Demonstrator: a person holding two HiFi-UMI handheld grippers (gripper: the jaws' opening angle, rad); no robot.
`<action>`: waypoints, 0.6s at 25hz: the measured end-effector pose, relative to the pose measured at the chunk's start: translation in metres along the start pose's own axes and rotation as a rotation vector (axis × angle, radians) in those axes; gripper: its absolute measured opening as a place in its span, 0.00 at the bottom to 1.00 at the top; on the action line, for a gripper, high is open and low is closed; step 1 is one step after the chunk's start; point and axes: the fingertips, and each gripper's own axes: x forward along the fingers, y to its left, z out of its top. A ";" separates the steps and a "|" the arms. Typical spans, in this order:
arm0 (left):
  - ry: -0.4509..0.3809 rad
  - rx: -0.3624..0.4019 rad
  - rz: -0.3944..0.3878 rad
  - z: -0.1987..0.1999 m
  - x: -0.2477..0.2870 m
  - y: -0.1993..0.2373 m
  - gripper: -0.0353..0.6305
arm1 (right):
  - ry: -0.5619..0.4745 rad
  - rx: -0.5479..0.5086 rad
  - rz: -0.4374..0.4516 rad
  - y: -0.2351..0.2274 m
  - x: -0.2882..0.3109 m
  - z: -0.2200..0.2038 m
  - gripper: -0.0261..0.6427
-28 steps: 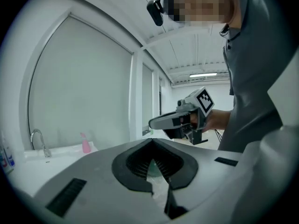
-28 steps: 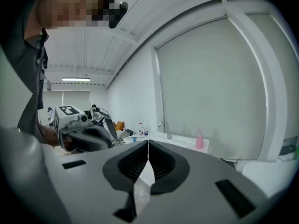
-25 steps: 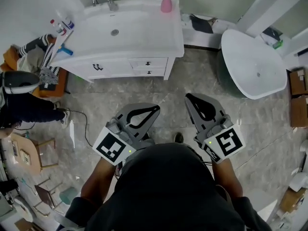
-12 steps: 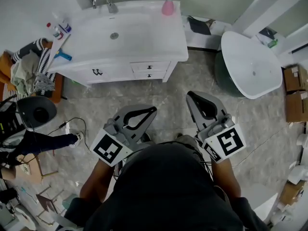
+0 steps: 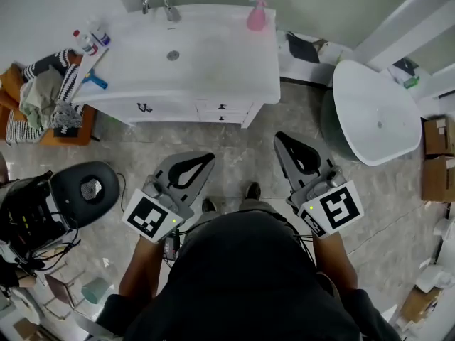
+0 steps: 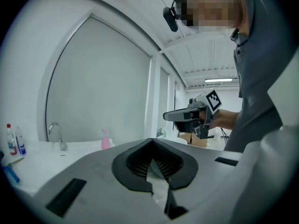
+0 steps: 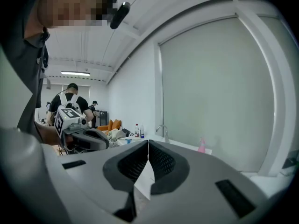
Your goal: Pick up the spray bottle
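The pink spray bottle [image 5: 257, 14] stands upright at the back right corner of the white vanity top [image 5: 213, 62], near the wall. It shows small and far off in the left gripper view [image 6: 105, 139] and in the right gripper view [image 7: 202, 145]. My left gripper [image 5: 201, 156] and right gripper [image 5: 281, 137] are held side by side over the floor in front of the vanity, well short of the bottle. Both are shut with nothing between the jaws. Each shows in the other's view: the right gripper [image 6: 187, 117] and the left gripper [image 7: 86, 139].
The vanity has a sink, a faucet [image 5: 168, 9] and small bottles [image 5: 85, 41] at its left end. A white tub [image 5: 377, 112] stands at the right, with cardboard boxes [image 5: 437, 155] beyond it. At the left are clothes on an orange seat [image 5: 43, 98] and a person in black [image 5: 71, 197].
The vanity has come a little nearer in the head view. My left gripper has drifted left. The person in black at the left has walked further into view.
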 end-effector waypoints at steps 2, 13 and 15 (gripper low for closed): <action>0.010 -0.005 0.021 0.003 0.015 0.001 0.06 | -0.015 -0.005 0.009 -0.016 0.000 0.005 0.05; 0.002 0.046 0.080 0.018 0.069 -0.021 0.06 | -0.021 0.003 0.079 -0.063 -0.025 -0.012 0.05; 0.010 0.054 0.095 0.018 0.077 -0.028 0.06 | -0.028 0.002 0.093 -0.071 -0.031 -0.013 0.05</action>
